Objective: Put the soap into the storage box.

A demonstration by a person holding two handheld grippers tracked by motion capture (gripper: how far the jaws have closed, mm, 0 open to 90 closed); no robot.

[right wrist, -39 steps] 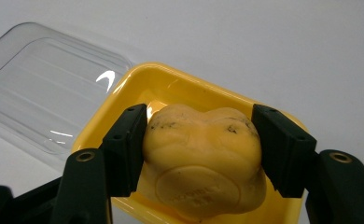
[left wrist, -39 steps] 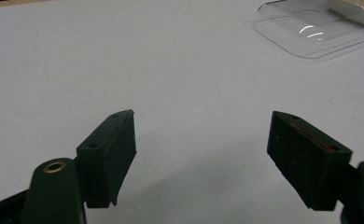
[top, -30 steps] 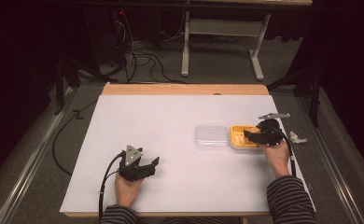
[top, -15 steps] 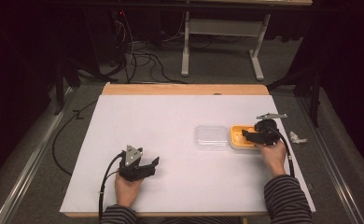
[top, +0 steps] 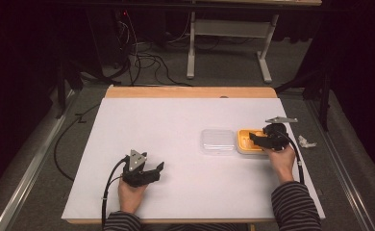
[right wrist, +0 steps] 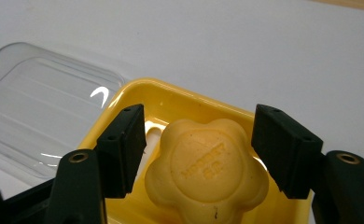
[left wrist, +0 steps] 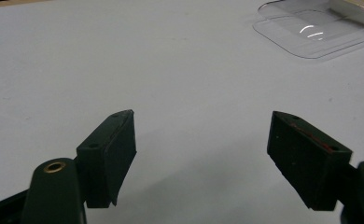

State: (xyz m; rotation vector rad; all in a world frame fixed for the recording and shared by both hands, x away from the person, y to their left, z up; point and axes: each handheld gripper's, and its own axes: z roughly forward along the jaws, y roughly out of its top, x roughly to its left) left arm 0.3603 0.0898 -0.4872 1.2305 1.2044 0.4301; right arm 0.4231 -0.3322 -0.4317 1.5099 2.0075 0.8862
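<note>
Yellow dish (right wrist: 124, 100): stood on the white table (top: 176, 125) at the right side, open on top; held one yellow flower-shaped soap (right wrist: 207, 165) with stamped letters, too small to read with certainty.
Clear lid (top: 218, 140): lay flat on the table just beside the dish, on its left edge; held nothing.
Soap: sat inside the dish, between the two jaws of the right gripper, not yet touched by them.
Right gripper (top: 259, 140): open, jaws spread on both sides of the soap, low over the dish.
Left gripper (top: 152, 171): open wide, jaws apart above the bare table near the front edge, well apart from the dish and the lid.
Crumpled paper (top: 306, 141): lay off the table, to the right of it.
Change since one second before: right gripper moved a little to the left, further over the dish; left gripper, dish and lid stayed in the same places.
</note>
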